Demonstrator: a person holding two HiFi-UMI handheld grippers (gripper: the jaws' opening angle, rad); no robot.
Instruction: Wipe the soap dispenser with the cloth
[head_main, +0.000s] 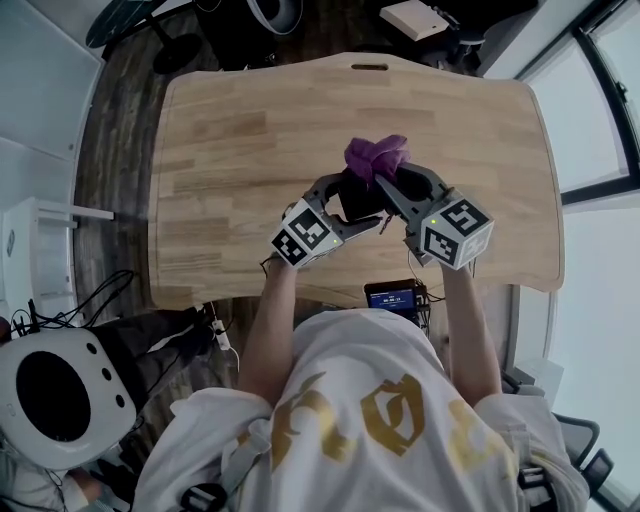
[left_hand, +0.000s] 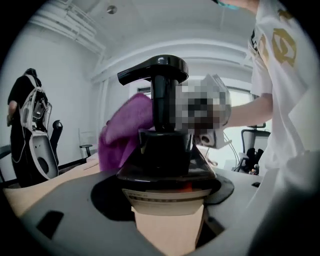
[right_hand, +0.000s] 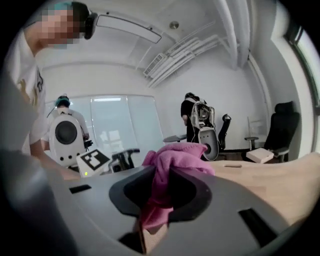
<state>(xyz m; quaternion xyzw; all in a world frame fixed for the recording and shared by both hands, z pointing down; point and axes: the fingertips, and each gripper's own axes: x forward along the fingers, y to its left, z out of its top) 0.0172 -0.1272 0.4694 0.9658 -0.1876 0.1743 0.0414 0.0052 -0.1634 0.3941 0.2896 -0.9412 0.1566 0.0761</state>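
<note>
A black soap dispenser with a pump head stands between the jaws of my left gripper, which is shut on its body. In the head view the dispenser is held above the wooden table. My right gripper is shut on a bunched purple cloth. The cloth lies against the far left side of the dispenser in the left gripper view. In the right gripper view the cloth fills the gap between the jaws, and the dispenser is hidden.
A white box lies beyond the table's far edge. A small screen device hangs at the near edge. Another person with a white backpack unit is at the lower left. Office chairs stand in the background.
</note>
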